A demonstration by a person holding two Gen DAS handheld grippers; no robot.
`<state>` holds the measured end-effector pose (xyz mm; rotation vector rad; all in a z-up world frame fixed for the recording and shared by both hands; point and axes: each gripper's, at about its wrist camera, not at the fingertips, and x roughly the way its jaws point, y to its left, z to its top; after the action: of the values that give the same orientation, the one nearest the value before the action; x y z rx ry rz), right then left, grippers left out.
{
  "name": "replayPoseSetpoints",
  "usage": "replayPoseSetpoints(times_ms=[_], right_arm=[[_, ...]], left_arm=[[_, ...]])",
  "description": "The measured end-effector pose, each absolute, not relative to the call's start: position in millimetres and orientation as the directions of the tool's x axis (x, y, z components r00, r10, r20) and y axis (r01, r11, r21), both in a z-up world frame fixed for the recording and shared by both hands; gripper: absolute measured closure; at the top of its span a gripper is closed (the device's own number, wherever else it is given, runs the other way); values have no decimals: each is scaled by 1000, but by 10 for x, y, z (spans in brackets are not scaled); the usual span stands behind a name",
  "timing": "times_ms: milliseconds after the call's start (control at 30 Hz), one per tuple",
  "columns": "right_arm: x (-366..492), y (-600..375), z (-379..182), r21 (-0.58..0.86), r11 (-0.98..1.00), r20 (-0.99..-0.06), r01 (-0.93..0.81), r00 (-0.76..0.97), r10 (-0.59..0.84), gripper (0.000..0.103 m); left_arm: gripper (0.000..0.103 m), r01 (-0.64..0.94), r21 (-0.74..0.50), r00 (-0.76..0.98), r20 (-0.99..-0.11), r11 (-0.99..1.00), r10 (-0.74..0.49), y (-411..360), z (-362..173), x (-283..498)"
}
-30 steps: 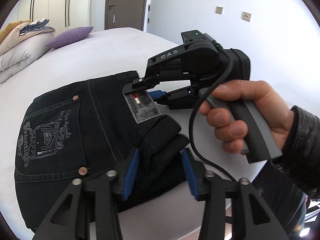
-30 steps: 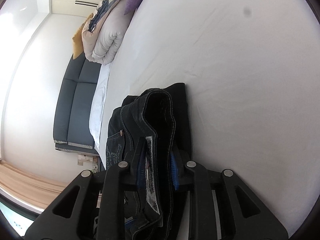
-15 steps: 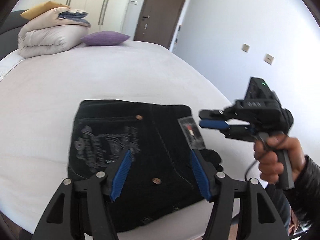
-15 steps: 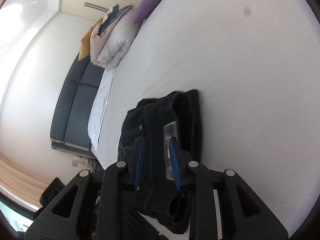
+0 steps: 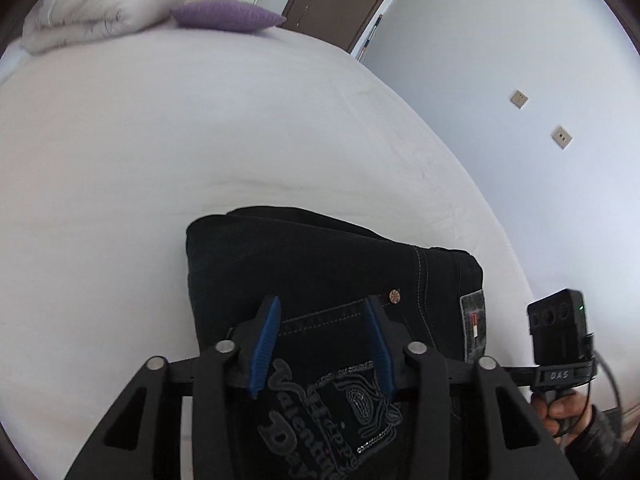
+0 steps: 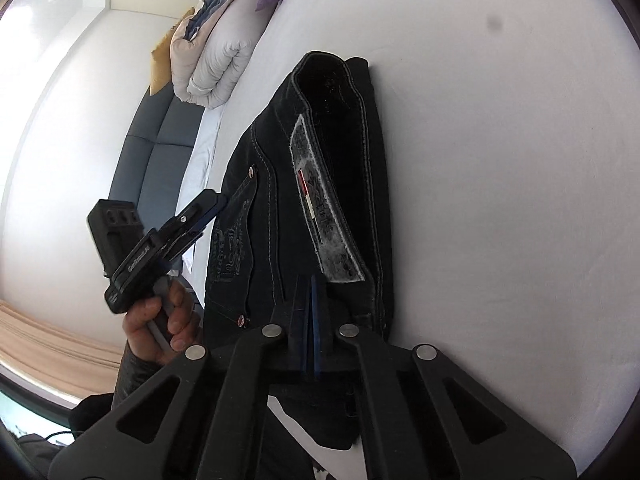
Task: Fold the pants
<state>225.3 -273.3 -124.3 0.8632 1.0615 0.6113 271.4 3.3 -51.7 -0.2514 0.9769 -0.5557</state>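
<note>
1. The black jeans (image 5: 320,272) lay folded into a compact stack on the white bed sheet (image 5: 160,140), near the edge of the bed closest to the person.
2. The embroidered back pocket (image 5: 332,400) faced up, with a copper rivet (image 5: 395,295) at its corner and a grey waistband patch (image 5: 474,328) toward the right side of the stack.
3. The left gripper (image 5: 320,344) hovered over the pocket area, its blue pads (image 5: 264,344) apart and closing; denim showed between them, but whether they pressed on it cannot be told from this view.
4. The right gripper (image 6: 310,320) had its pads pressed flat together at the near end of the jeans (image 6: 328,200), just beside the patch (image 6: 324,216); no cloth showed between them.
5. In the right wrist view, the person's left hand (image 6: 160,320) gripped the left gripper's handle, beside the stack.
6. A folded white duvet (image 5: 100,12) and a purple cushion (image 5: 228,16) sat at the far end of the bed.
7. A grey sofa (image 6: 160,152) stood beyond the bed.
</note>
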Motion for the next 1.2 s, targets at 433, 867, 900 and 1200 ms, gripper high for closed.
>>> replayPoseSetpoints(times_ms=[433, 867, 900, 1200], right_arm=[[2203, -2679, -1314, 848, 528, -472, -43, 390, 791, 103], [2080, -2565, -1288, 824, 557, -468, -105, 430, 772, 103], [2066, -2556, -1285, 821, 560, -465, -112, 436, 770, 103], [1731, -2695, -1006, 785, 602, -475, -150, 479, 739, 99]], left_arm=[[101, 334, -622, 390, -593, 709, -704, 461, -880, 1987], [101, 250, -757, 392, -490, 603, -779, 577, -1095, 1285], [101, 242, -767, 388, -485, 594, -784, 565, -1128, 1237], [86, 257, -709, 458, -508, 656, -729, 693, -823, 1214]])
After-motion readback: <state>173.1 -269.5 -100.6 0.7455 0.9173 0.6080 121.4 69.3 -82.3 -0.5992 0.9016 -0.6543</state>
